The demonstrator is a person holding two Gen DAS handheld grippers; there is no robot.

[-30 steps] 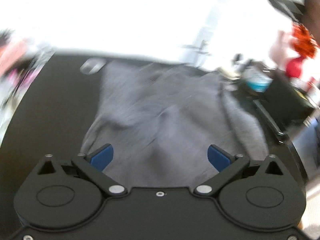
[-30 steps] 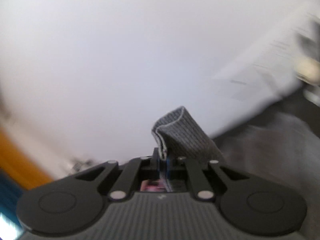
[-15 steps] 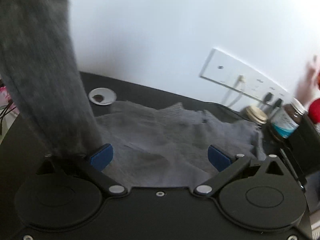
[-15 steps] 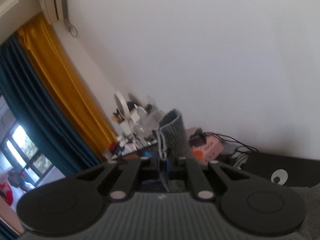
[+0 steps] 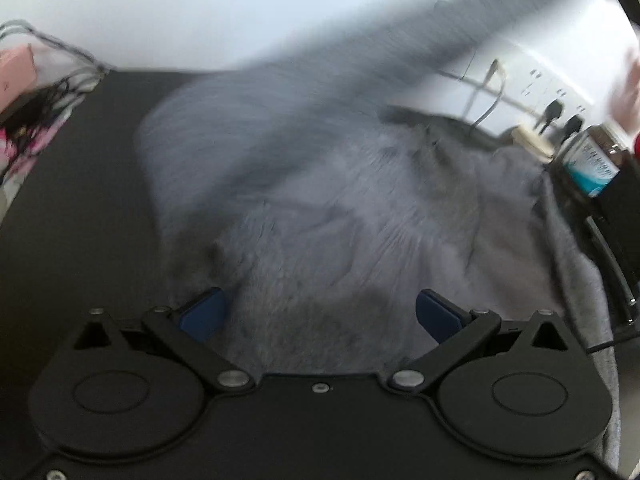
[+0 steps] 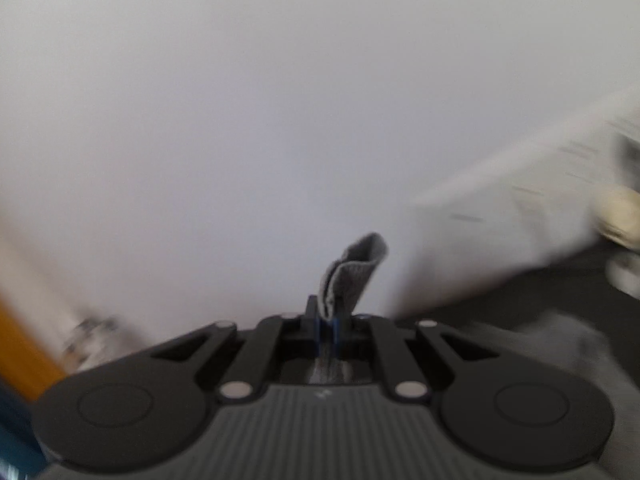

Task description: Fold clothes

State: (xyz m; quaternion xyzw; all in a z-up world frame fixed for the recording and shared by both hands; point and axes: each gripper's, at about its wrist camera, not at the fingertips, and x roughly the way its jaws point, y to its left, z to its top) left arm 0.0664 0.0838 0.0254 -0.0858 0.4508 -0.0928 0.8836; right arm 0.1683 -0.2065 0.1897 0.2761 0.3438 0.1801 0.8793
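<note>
Cables (image 5: 44,92) lie at the far left, and beside them the grey sweater (image 5: 360,216) is spread on the black table (image 5: 80,200). The left gripper (image 5: 320,312) hangs released above it. The right gripper (image 6: 328,320) is clenched on a sweater cuff (image 6: 352,272), probably to fold the sleeve across.

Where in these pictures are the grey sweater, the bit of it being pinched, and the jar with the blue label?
grey sweater (image 5: 340,248): left wrist view, middle of the spread knit.
pinched cuff (image 6: 352,272): right wrist view, fold sticking up above the jaws.
blue-label jar (image 5: 592,164): left wrist view, its label.

Grey sweater (image 5: 360,216) lies on black table (image 5: 80,184).
</note>
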